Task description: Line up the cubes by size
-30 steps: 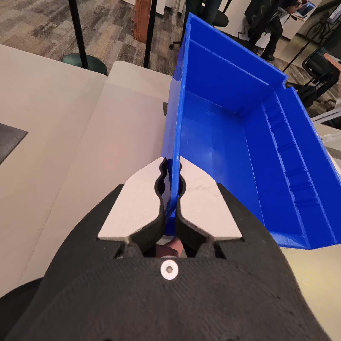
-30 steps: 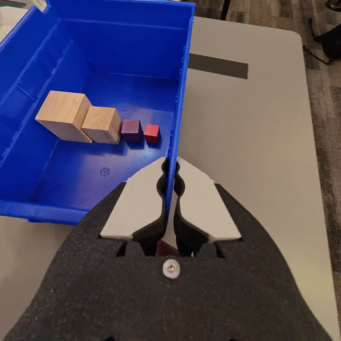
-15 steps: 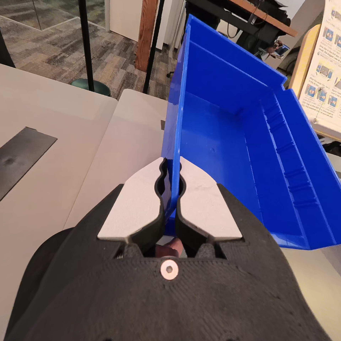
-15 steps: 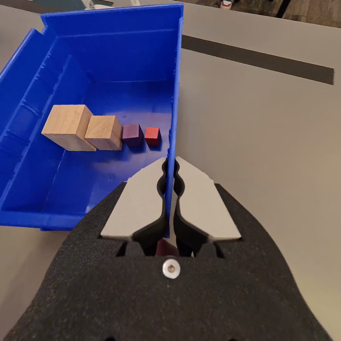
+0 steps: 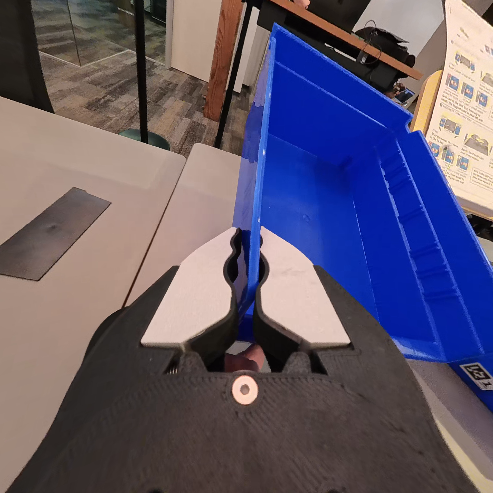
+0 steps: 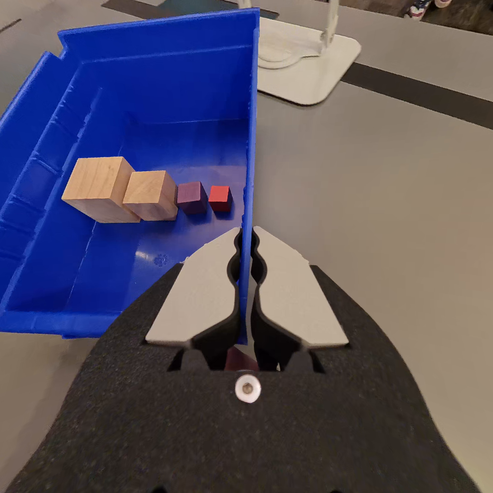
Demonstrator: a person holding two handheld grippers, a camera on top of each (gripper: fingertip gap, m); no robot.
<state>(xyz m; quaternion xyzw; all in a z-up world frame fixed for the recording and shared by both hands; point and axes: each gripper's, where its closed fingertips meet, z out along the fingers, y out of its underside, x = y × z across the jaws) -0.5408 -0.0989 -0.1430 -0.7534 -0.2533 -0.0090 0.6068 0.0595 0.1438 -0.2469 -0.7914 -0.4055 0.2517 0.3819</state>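
In the left wrist view my left gripper (image 5: 249,232) is shut on the left side wall (image 5: 262,160) of an empty blue bin (image 5: 320,213); both pads press on the thin wall. In the right wrist view my right gripper (image 6: 246,229) is shut on the right side wall (image 6: 252,133) of a blue bin (image 6: 160,93). In that bin a row runs left to right: a large wooden cube (image 6: 98,184), a smaller wooden cube (image 6: 149,192), a purple cube (image 6: 190,196) and a small red cube (image 6: 220,197).
A white stand base (image 6: 306,66) and a dark strip (image 6: 413,90) lie on the grey table beyond the right bin. The left view shows a dark plate (image 5: 50,234), black poles (image 5: 140,80), a poster board (image 5: 469,106) and another blue bin's corner (image 5: 477,378). Tip to tip, the grippers are about 65 cm apart. My right gripper's tips are some 30 cm from the white stand base (image 6: 306,66).
Both grippers stay shut on their bin walls. Both views have swung: more of the room shows behind the empty bin, and the white stand has come into the right view. The cubes keep their row.
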